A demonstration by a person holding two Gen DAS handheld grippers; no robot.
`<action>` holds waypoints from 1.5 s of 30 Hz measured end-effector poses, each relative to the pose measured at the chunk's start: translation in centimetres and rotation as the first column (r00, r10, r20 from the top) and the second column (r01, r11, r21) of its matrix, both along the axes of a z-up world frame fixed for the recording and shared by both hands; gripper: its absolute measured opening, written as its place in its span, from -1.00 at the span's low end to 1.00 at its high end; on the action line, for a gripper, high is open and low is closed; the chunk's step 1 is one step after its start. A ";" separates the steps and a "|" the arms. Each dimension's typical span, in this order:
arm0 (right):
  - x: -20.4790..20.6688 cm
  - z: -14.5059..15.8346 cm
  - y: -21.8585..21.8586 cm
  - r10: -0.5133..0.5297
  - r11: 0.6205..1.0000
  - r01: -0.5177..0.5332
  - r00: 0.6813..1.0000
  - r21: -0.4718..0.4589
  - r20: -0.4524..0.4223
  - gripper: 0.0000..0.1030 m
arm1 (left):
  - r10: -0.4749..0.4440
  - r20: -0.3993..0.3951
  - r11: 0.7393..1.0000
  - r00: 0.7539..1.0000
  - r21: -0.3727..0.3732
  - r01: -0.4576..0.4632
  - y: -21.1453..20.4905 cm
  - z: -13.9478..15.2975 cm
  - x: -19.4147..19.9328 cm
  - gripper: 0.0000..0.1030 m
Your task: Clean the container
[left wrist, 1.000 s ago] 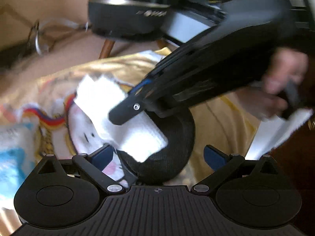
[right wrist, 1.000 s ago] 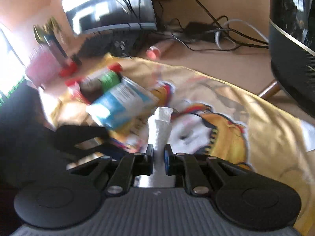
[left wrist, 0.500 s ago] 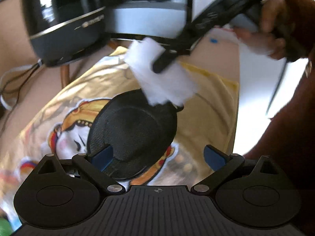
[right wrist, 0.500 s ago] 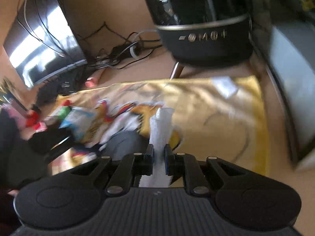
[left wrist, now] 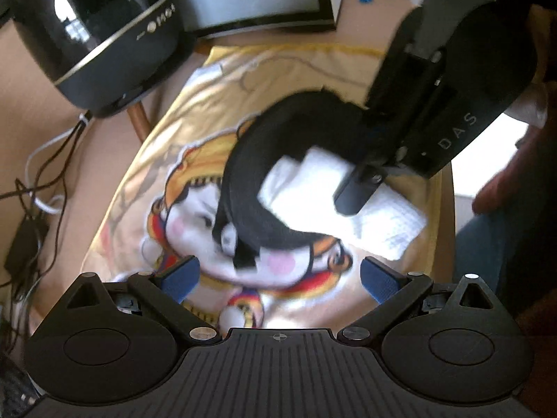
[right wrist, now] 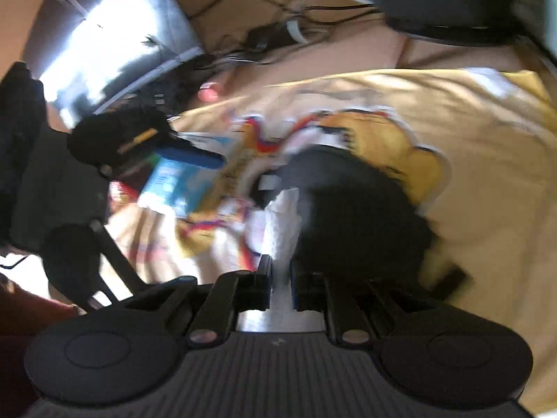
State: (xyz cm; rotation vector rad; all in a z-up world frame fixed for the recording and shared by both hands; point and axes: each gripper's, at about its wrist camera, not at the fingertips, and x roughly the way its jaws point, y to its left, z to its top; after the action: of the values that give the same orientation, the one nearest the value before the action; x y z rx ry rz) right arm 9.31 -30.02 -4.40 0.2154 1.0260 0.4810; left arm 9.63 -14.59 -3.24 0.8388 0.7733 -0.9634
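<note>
The round black container point(left wrist: 278, 174) lies tipped on the yellow printed cloth point(left wrist: 278, 69), a folded white tissue point(left wrist: 323, 191) pressed inside.

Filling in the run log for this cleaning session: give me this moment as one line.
stage: wiping | right gripper: shut on white tissue | tissue: in black container | left gripper: open, empty | surface: yellow cloth

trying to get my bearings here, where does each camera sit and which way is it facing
Left wrist: sits on the left tongs, open, looking down at the black container on the yellow cloth; the right tongs and a hand show.
Right wrist: sits on the right tongs, shut on the white tissue, facing across the cloth; the left tongs' body shows at left.
Shared: container, tissue, cloth.
</note>
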 end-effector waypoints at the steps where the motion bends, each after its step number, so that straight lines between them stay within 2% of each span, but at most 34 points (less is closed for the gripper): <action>1: -0.3 0.0 -0.9 -0.035 0.999 0.035 0.999 -0.015 -0.006 -0.74 | -0.012 0.008 1.000 1.000 -0.006 0.012 -0.4 -0.1 0.1 0.96; 5: -1.2 0.0 -4.4 -0.173 0.983 0.171 0.985 -0.072 -0.016 -0.74 | -0.123 0.076 0.992 0.990 0.006 0.123 -2.6 -1.0 -0.5 0.97; 7: -1.5 -0.3 -6.1 -0.238 0.967 0.235 0.971 -0.102 -0.017 -0.71 | -0.194 0.124 0.981 0.973 0.018 0.193 -3.5 -1.2 -1.0 0.97; 9: -1.8 0.0 -7.2 -0.273 0.956 0.272 0.962 -0.111 0.002 -0.68 | -0.269 0.178 0.963 0.947 0.041 0.267 -3.7 -1.4 -1.7 0.97; 13: -2.6 0.7 -9.1 -0.333 0.939 0.334 0.943 -0.083 0.033 -0.68 | -0.421 0.283 0.907 0.862 0.108 0.407 -3.2 -1.7 -3.3 0.97; 18: -3.1 0.1 -10.3 -0.392 0.919 0.393 0.920 -0.032 0.016 -0.71 | -0.585 0.391 0.808 0.711 0.211 0.550 -2.7 -2.2 -5.2 0.98; 21: -3.0 0.4 -10.6 -0.398 0.917 0.398 0.917 -0.016 0.011 -0.71 | -0.614 0.434 0.787 0.659 0.268 0.556 -3.4 -3.9 -5.1 1.00; 26: -2.4 0.8 -10.9 -0.402 0.915 0.402 0.916 -0.025 0.019 -0.71 | -0.618 0.389 0.783 0.683 0.226 0.580 -4.9 -3.2 -4.4 1.00; 27: -2.4 0.9 -11.0 -0.405 0.914 0.405 0.914 -0.025 0.020 -0.71 | -0.596 0.375 0.800 0.710 0.204 0.564 -5.5 -3.0 -4.1 1.00; 28: -2.4 0.9 -11.1 -0.410 0.912 0.410 0.912 -0.024 0.020 -0.71 | -0.548 0.340 0.835 0.764 0.166 0.525 -6.3 -2.7 -3.5 1.00; 29: -2.4 1.0 -11.3 -0.416 0.909 0.417 0.909 -0.021 0.022 -0.71 | -0.478 0.277 0.877 0.833 0.111 0.467 -7.3 -2.4 -2.3 1.00; 30: -2.3 1.0 -11.5 -0.421 0.907 0.422 0.907 -0.019 0.024 -0.71 | -0.405 0.213 0.913 0.889 0.056 0.403 -8.0 -2.0 -1.2 1.00; 31: -2.3 1.1 -11.6 -0.421 0.907 0.422 0.907 -0.018 0.027 -0.71 | -0.331 0.164 0.942 0.929 0.000 0.336 -8.4 -1.7 -0.1 1.00; 33: -2.1 1.2 -11.9 -0.421 0.907 0.421 0.907 -0.019 0.033 -0.71 | -0.197 0.146 0.972 0.969 -0.099 0.212 -8.4 -0.7 1.3 1.00; 36: -1.8 1.3 -12.1 -0.419 0.907 0.420 0.907 -0.017 0.035 -0.71 | -0.065 0.245 0.972 0.967 -0.205 0.117 -7.5 1.4 1.7 1.00; 39: -1.1 1.1 -12.2 -0.409 0.912 0.410 0.912 -0.007 0.026 -0.71 | 0.052 0.276 0.965 0.960 -0.262 0.023 -7.0 2.8 3.0 1.00; 42: -0.3 1.3 -11.6 -0.371 0.929 0.371 0.928 0.010 0.033 -0.71 | 0.188 0.222 0.948 0.957 -0.296 -0.118 -5.8 3.2 4.9 1.00; 45: 0.5 1.9 -11.0 -0.326 0.945 0.324 0.944 0.052 0.049 -0.79 | 0.330 0.125 0.897 0.936 -0.349 -0.270 -4.4 3.4 6.6 1.00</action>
State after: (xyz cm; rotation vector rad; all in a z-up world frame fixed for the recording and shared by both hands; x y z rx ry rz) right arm 9.76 -41.03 -2.54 0.4006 0.9028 0.2071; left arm 16.28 -19.01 0.21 0.4881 0.5444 -0.6995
